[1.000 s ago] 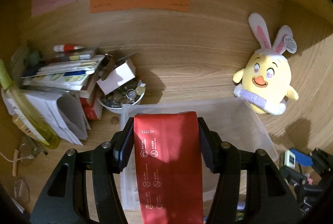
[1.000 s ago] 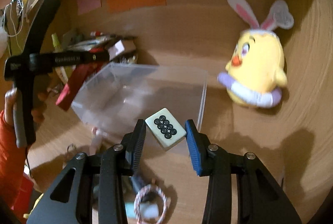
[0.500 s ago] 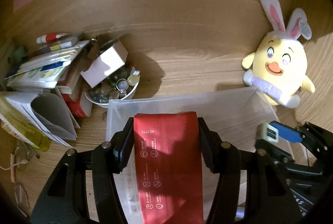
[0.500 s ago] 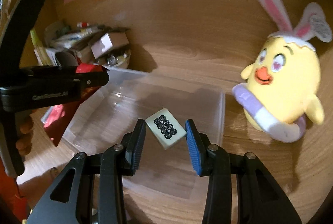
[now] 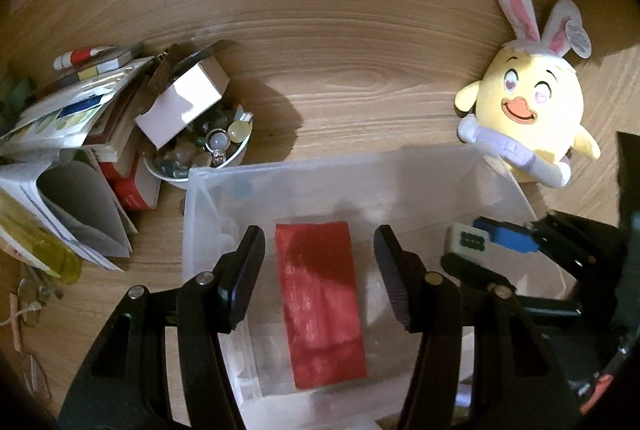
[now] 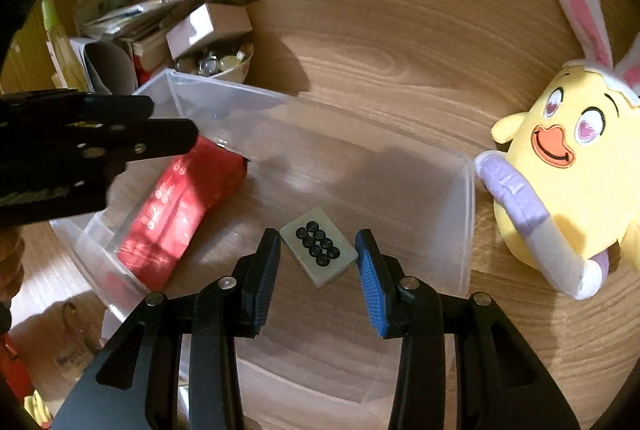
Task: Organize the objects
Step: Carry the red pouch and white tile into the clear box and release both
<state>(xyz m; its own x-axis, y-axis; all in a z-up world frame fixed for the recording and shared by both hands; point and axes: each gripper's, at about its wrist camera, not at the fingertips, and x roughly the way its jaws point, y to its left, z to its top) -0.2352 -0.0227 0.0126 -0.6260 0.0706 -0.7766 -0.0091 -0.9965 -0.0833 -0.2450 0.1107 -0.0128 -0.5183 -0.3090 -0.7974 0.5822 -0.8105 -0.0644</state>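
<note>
i count one clear bin [image 6: 466,214], one red packet [image 6: 180,214], one mahjong tile [image 6: 318,252], one plush chick [image 6: 568,166] (bunny-eared), one bowl of stones [image 5: 200,154], my two grippers [image 5: 320,270] [image 6: 318,266].

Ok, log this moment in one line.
left tool: open over bin | pouch: in bin | right tool: holds tile over bin

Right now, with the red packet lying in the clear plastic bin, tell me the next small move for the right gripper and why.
Probably lower the right gripper a little, then open it to release the pale mahjong tile with black circles. The tile is pinched between its pads above the clear plastic bin, over bare floor beside the red foil packet, which the left gripper appears to have released.
</note>
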